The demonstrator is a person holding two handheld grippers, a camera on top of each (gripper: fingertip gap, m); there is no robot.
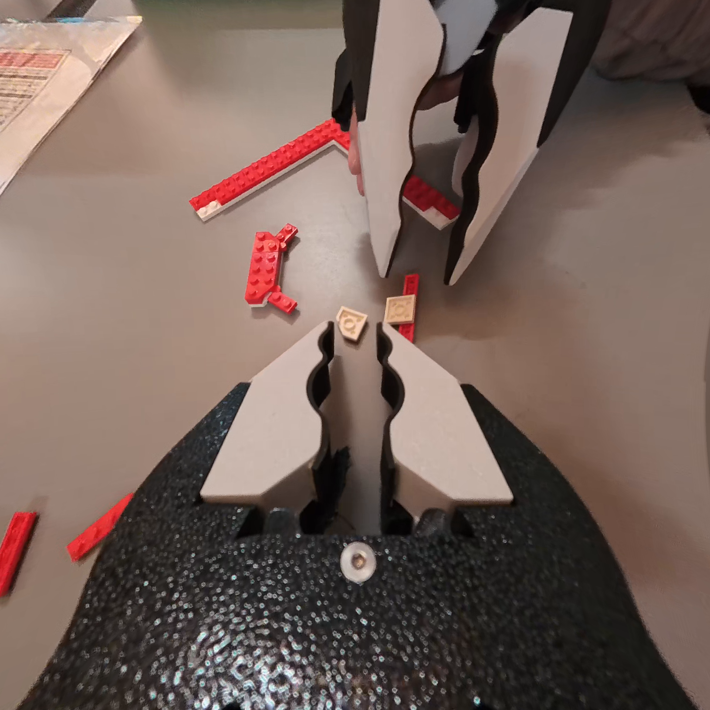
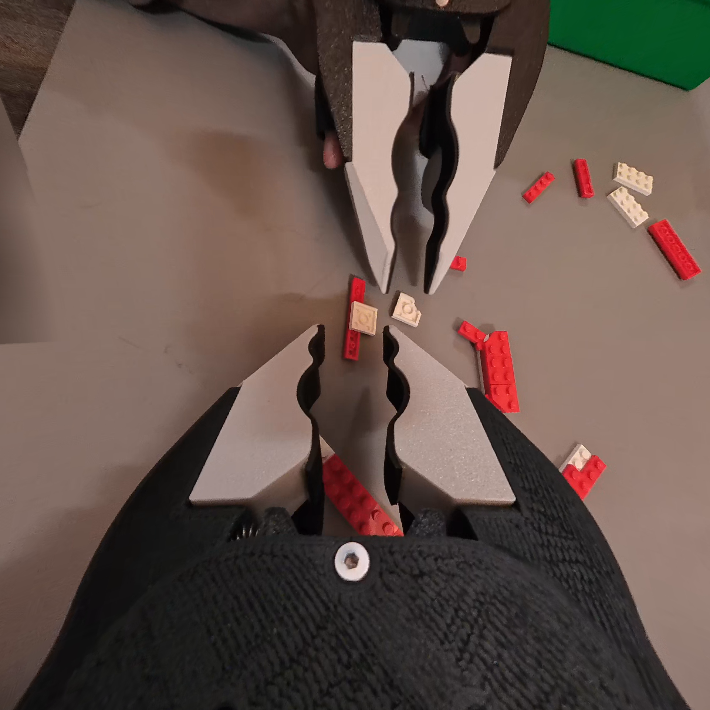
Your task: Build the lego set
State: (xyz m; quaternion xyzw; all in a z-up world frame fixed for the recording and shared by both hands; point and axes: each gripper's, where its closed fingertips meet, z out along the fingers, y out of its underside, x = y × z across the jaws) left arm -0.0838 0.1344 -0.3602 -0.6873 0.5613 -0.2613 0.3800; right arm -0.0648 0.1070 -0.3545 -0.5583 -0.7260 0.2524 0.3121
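Observation:
Two tan pieces lie on the grey table between my facing grippers. The tan wedge plate [image 1: 351, 322] [image 2: 406, 310] lies just ahead of my open, empty left gripper [image 1: 355, 326], which also shows in the right wrist view [image 2: 407, 291]. The tan square plate [image 1: 400, 309] [image 2: 363, 317] rests across a thin red strip [image 1: 411, 284] [image 2: 351, 347], just ahead of my open, empty right gripper [image 2: 352, 328] [image 1: 417, 278]. A red angled frame on white [image 1: 269, 165] lies beyond and passes under the right gripper [image 2: 357, 495]. A red sub-assembly [image 1: 267, 269] [image 2: 497, 369] lies beside it.
Loose red plates [image 1: 17, 549] [image 1: 100, 526] lie at the near left. Red plates [image 2: 538, 187] [image 2: 674, 249] and white bricks [image 2: 634, 178] lie at the right. A green box [image 2: 630, 38] stands at the far right. A printed plastic bag [image 1: 46, 88] lies at the far left. Both grippers' tips are close together, under 4 cm apart.

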